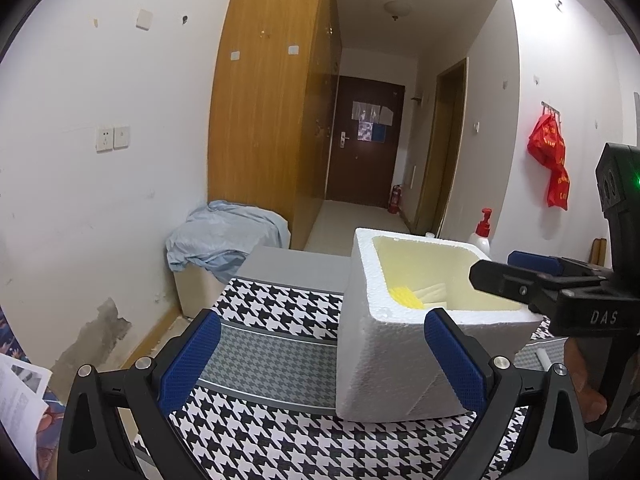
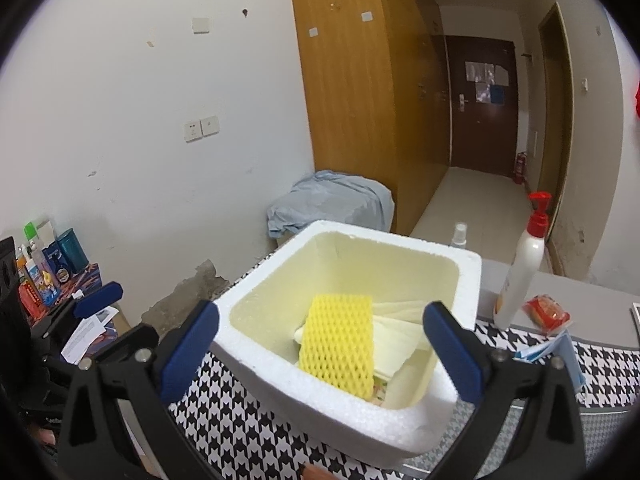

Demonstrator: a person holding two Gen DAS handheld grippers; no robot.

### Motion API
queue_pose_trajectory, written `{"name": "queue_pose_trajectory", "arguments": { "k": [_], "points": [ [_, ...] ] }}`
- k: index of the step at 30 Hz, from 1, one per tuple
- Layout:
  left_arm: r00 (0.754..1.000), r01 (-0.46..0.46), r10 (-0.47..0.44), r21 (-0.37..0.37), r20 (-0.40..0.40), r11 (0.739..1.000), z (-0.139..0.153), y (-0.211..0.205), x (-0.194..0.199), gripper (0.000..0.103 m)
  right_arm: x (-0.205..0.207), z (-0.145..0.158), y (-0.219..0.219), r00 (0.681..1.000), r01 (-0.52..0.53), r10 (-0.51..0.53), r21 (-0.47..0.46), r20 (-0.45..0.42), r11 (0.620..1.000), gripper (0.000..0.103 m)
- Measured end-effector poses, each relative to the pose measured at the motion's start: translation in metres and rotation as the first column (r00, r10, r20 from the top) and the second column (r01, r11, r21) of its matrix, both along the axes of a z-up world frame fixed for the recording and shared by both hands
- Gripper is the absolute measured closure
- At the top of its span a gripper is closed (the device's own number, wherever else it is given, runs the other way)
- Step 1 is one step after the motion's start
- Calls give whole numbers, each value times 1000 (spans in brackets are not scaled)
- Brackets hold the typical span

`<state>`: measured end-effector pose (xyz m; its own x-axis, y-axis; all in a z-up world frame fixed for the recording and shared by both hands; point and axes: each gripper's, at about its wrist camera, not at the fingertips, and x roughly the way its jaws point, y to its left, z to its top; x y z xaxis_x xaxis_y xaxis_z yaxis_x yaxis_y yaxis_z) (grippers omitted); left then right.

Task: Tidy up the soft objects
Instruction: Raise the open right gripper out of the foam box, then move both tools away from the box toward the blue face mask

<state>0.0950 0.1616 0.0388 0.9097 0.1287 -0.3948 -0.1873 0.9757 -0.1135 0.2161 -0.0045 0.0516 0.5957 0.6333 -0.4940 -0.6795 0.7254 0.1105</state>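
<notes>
So right up close, the right tool (image 2: pixel 322 344) is hanging over the near rim of a white foam box (image 2: pixel 256 354), its 2 blue pads spread about as wide as they go with nothing pinched between them. Straight past those pads, down inside the box, there's a yellow foam net sleeve (image 2: pixel 338 346) lying on top of some pale folded foam sheets (image 2: pixel 400 338), resting free in the bottom toward the near wall. The left tool (image 1: pixel 322 360) sits off to the left of the box, also wide open and empty; its right pad is just in front of the box's near wall, can't tell if it's actually touching. The box stands on a bench covered by a black-and-white houndstooth cloth (image 1: pixel 256 440). On the right side of the bench there's a white pump bottle (image 2: pixel 522 268) with a red top, a small red packet (image 2: pixel 546 310) just beside its base, and a little clear spray bottle (image 2: pixel 458 234) behind the box. Further back, a crumpled light blue cloth (image 2: pixel 332 204) is draped over a low white unit against the wall, next to a tall wooden wardrobe (image 2: pixel 360 92). Way at the end of the hallway there's a dark brown door (image 2: pixel 480 100), and a red fire extinguisher (image 2: pixel 520 166) on the floor near it.
</notes>
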Motion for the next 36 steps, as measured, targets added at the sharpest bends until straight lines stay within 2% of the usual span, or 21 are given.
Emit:
{"name": "queue_pose_trajectory", "arguments": {
  "k": [8,20,26,31,36],
  "points": [
    [1000,16,-17,19,17,1000,8,-10,-10,1,-13,6,-11,1000,-9,8,24,26,1000,0],
    [998,49,-51,44,42,998,17,-36,-21,1,-33,9,-39,998,33,-36,46,50,998,0],
    [996,70,-73,57,54,996,21,-51,-25,1,-42,14,-57,996,55,-60,77,64,996,0],
    [993,95,-99,64,61,993,23,-64,-25,1,-52,12,-73,989,74,-88,111,118,991,0],
    [990,120,-124,68,59,990,24,-76,-22,1,-58,13,-89,989,80,-95,126,115,989,0]
  ]
}}
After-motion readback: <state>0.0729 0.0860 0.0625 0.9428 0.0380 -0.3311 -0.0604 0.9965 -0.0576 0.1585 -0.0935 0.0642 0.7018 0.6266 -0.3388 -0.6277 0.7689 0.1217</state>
